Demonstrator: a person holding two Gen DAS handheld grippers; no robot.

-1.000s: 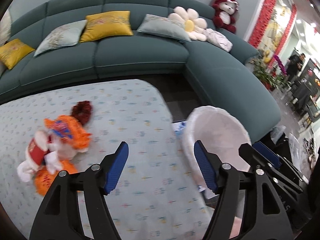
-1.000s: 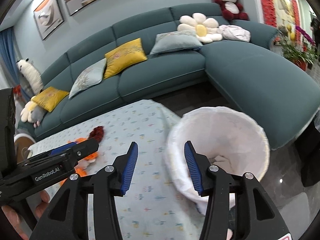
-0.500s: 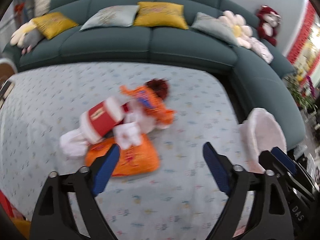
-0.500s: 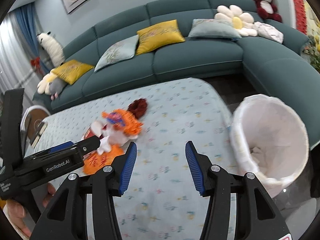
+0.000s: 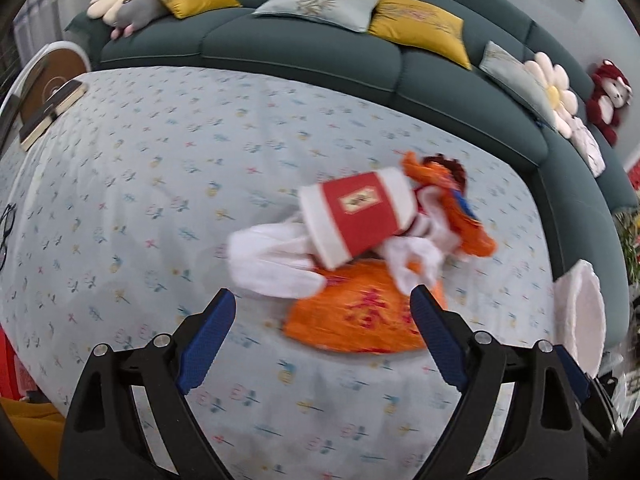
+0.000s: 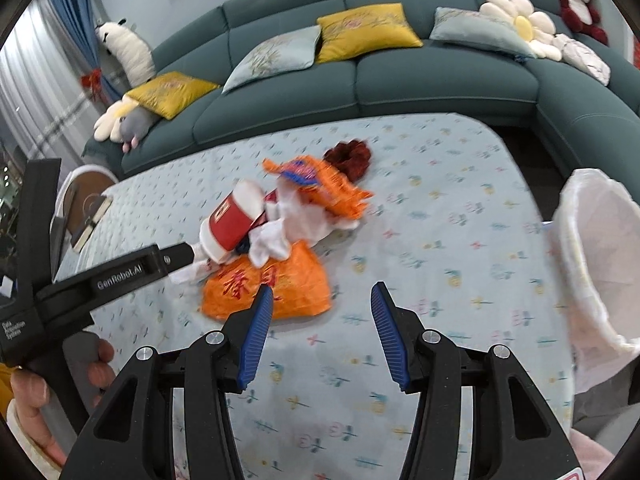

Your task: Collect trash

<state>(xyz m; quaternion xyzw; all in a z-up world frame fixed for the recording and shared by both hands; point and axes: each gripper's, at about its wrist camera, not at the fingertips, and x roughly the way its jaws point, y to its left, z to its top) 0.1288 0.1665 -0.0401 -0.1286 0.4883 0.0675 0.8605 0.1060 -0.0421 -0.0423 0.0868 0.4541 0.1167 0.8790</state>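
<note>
Above the trash pile (image 5: 360,240), now apparently nearer (blurred), left gripper (image 5: 324,320) and right gripper (image 6: 320,320) gape empty.

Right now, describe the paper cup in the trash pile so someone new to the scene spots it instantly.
Start at the teal sofa, then drop to the floral-cloth table before it, where a trash pile lies. The paper cup lies on its side at the pile's left end, among white tissues and above the flat orange bag. It alone is cylindrical: red band, white rims.
</note>
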